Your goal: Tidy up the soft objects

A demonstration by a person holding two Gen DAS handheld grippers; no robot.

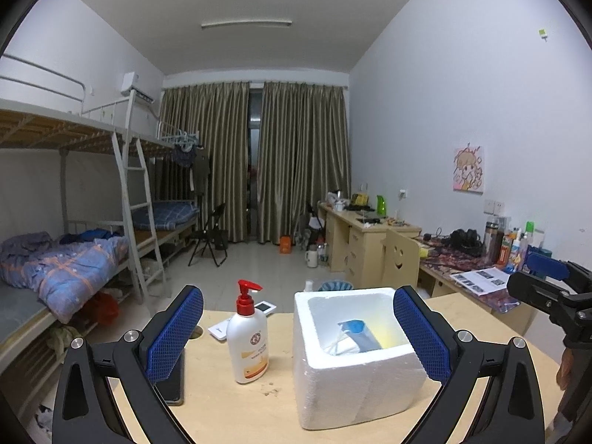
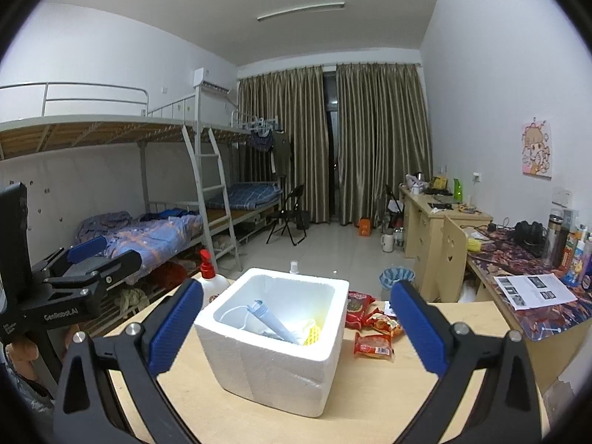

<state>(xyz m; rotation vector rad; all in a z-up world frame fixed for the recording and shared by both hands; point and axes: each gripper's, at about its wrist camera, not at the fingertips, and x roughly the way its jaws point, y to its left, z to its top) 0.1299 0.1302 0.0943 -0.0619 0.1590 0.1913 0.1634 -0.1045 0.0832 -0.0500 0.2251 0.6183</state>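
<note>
A white foam box stands on the wooden table; it also shows in the right wrist view. Inside lie a blue tube, a yellow mesh item and white soft pieces. Several red snack packets lie on the table right of the box. My left gripper is open and empty, held above the table with the box and a bottle between its fingers. My right gripper is open and empty, framing the box.
A white pump bottle with red cap stands left of the box. A dark phone and a white flat device lie near the left fingers. Bunk beds stand on the left, and cluttered desks along the right wall.
</note>
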